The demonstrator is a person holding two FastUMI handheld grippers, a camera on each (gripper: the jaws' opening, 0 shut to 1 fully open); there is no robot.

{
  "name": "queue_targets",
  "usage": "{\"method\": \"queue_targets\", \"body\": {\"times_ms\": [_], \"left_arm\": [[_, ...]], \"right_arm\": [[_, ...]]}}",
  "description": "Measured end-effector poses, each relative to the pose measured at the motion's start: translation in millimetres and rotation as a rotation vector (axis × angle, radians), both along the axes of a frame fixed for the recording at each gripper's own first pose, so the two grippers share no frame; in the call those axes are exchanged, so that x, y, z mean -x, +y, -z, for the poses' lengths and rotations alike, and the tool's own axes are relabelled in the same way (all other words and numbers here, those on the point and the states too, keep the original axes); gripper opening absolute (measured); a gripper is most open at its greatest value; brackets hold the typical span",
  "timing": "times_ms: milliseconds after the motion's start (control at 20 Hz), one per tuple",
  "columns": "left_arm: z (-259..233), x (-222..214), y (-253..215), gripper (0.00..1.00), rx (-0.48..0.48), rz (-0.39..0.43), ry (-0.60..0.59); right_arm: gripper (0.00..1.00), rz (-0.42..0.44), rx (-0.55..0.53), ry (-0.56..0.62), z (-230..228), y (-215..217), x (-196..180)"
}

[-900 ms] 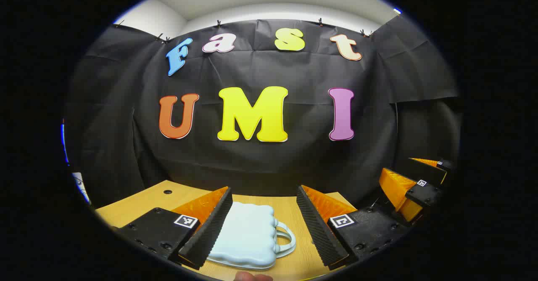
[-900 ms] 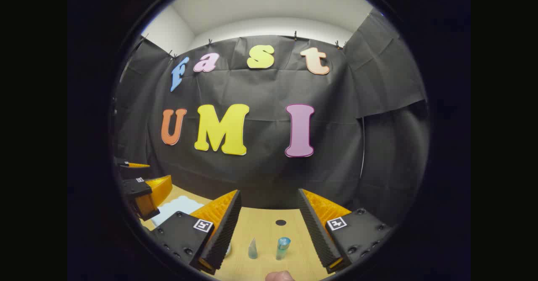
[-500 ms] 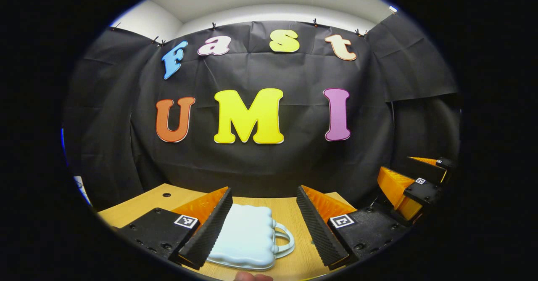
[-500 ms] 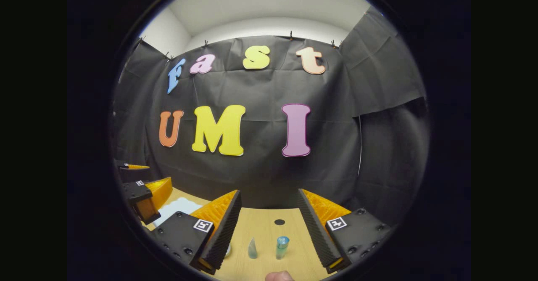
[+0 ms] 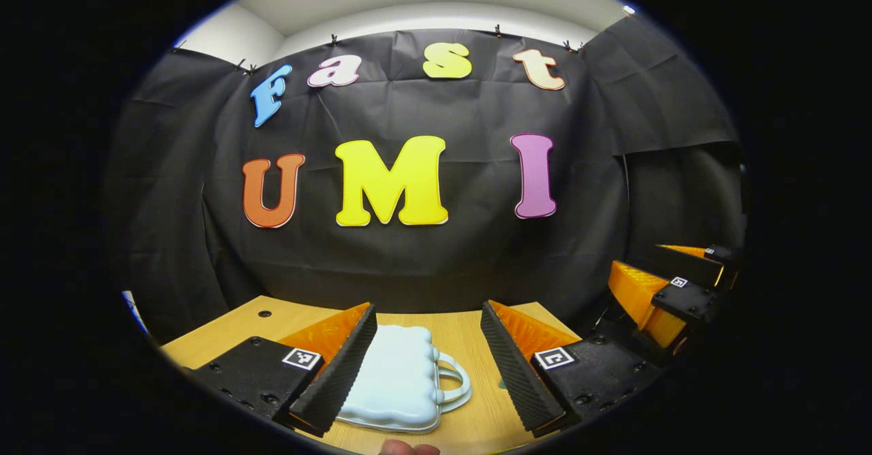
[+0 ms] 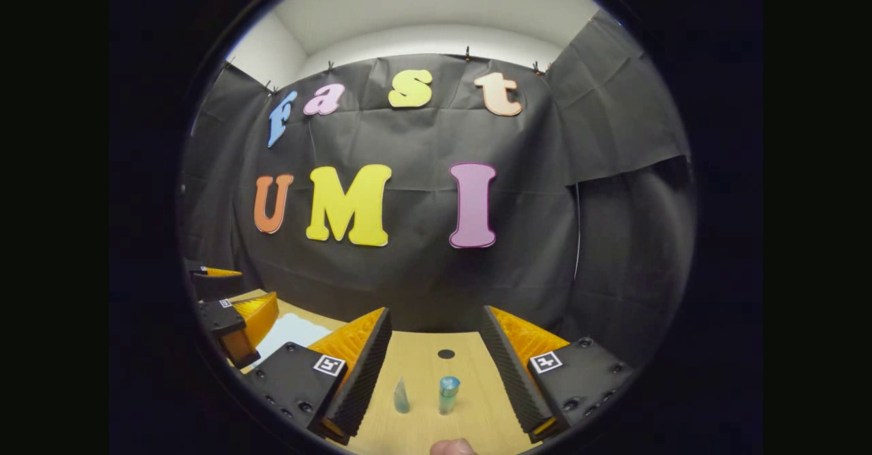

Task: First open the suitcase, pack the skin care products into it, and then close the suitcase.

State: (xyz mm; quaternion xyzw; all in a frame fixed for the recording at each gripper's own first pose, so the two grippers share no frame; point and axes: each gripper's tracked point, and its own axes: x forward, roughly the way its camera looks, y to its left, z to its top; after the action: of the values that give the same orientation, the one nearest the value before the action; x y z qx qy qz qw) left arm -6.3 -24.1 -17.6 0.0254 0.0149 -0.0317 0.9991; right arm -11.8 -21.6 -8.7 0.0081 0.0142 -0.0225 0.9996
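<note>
Both tongs level, agape: left tongs [image 5: 428,366] over suitcase [image 5: 398,383], right tongs [image 6: 436,370].

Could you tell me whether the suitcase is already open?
No, the suitcase lies shut on the table, between the open left gripper fingers.

No legible text, seemingly

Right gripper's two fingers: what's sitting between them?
In the right gripper view, a small clear cone-shaped tube and a blue-capped bottle stand on the wooden table between the open right gripper fingers.
</note>
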Motion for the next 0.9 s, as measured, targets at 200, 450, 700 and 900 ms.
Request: {"method": "queue_targets", "body": {"times_ms": [200,450,700,900], "left_arm": [[17.6,-3.7,-4.8,0.98,-0.012,0.020,0.051],[49.7,-14.1,-27.1,0.98,-0.151,0.107,0.125],[104.0,-21.5,-57.9,0.98,-0.342,0.242,0.225],[145.5,-35.6,-58.4,0.98,-0.514,0.274,0.314]], "right_arm": [[0.80,0.016,0.004,0.014,7.8,-11.9,1.6],[0.79,0.063,0.019,0.044,21.6,-44.9,4.4],[0.79,0.129,0.034,0.081,39.7,-84.3,12.2],[0.80,0.183,0.038,0.135,59.0,-114.3,22.8]]}}
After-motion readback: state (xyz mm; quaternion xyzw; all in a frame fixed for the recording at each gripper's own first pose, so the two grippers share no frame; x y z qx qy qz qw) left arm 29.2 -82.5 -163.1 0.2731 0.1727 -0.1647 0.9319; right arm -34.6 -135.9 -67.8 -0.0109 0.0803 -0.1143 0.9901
